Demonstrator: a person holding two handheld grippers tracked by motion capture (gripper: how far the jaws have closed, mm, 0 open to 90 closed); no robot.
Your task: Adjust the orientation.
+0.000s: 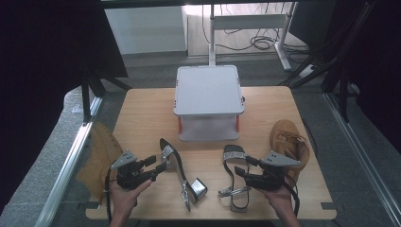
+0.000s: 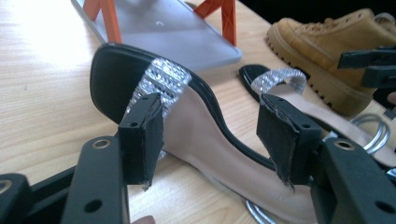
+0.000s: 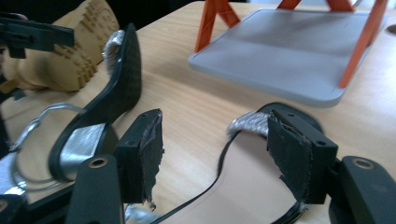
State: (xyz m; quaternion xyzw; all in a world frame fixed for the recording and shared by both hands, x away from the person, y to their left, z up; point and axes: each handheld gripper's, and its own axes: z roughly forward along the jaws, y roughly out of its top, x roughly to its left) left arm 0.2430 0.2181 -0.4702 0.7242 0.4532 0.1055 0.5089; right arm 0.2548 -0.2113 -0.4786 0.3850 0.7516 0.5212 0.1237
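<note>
Sandals (image 1: 176, 171): black soles, glittery silver straps, block heels.

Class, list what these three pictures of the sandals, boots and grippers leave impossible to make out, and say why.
- Left sandal: heel cut off by the left gripper view's bottom edge.
- Right sandal: heel end cut off below in the right gripper view.
- Left boot: blurred behind the table's frame rail, high view.

Lab: curtained rig, trailing cables (image 1: 257, 42)

A grey two-tier stand (image 1: 208, 90) and tan boot (image 1: 288, 142) share the table (image 1: 142, 118).
</note>
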